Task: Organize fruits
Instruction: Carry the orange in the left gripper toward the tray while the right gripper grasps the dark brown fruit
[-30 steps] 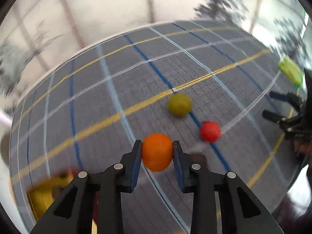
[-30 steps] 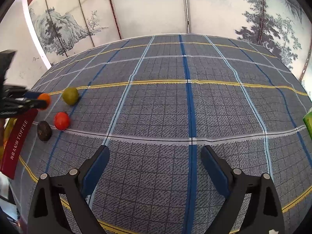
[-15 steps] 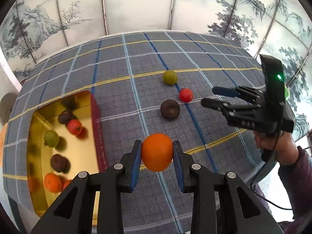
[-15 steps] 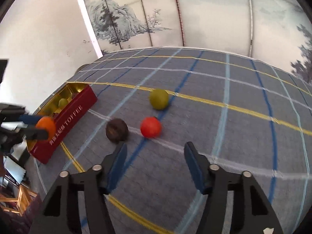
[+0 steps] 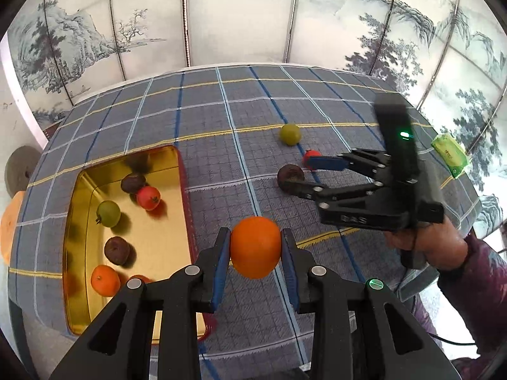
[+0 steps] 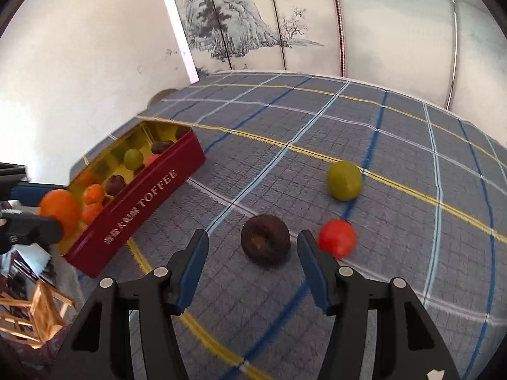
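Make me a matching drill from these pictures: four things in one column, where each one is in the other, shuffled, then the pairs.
Things
1. big orange
2. dark brown fruit
3. green packet
4. small orange

Places
A. at the cloth's far right edge
B. inside the gold-lined tin
C. on the cloth, between the open right tongs
D. gripped in the left tongs

Pairs: 1-D, 2-C, 3-A, 4-B

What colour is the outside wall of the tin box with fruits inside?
The tin box is dark red outside with pale "TOFFEE" lettering; the right wrist view shows it best.
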`<state>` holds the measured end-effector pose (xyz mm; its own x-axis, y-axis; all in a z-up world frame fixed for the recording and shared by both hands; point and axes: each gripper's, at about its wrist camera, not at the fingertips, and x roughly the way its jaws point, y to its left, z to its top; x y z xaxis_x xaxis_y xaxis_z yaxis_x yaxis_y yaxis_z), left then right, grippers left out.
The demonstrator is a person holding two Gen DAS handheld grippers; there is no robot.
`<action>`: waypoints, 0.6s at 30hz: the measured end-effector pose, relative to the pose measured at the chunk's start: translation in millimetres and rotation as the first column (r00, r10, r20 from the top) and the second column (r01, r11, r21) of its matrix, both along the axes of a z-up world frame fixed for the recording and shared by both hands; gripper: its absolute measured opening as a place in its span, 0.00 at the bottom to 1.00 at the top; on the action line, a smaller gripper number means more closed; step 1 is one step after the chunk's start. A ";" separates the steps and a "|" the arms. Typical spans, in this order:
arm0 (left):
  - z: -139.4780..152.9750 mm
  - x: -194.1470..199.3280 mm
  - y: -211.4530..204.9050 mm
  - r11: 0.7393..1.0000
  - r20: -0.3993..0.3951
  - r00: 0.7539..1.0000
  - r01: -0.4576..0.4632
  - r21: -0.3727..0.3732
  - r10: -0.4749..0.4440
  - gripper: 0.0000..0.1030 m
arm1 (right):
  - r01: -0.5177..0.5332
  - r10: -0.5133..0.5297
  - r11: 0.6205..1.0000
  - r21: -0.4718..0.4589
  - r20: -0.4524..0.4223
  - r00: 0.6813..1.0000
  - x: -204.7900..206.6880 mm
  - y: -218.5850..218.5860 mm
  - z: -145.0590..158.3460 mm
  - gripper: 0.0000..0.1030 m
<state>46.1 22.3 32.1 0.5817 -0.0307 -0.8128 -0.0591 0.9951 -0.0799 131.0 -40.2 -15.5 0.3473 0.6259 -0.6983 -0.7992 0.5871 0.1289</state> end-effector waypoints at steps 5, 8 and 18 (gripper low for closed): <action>0.0 -7.6 7.3 1.000 0.003 1.000 -0.023 -0.005 0.023 0.31 | -0.008 0.009 0.997 -0.083 0.004 1.000 10.2 22.2 -13.4 0.34; 2.4 -12.9 12.5 0.999 0.017 0.999 -0.044 0.003 0.044 0.31 | -0.003 0.007 0.991 -0.135 0.026 1.000 4.9 25.8 -21.9 0.34; 5.4 -28.3 23.7 0.993 0.049 0.993 -0.109 0.045 0.107 0.31 | 0.008 -0.007 0.997 -0.075 0.012 1.000 -23.4 14.4 -23.3 0.34</action>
<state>17.8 46.0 37.5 0.6165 0.0726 -0.7840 -0.1639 0.9858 -0.0376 107.6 -25.8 -38.7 0.3602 0.5694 -0.7389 -0.7960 0.6006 0.0749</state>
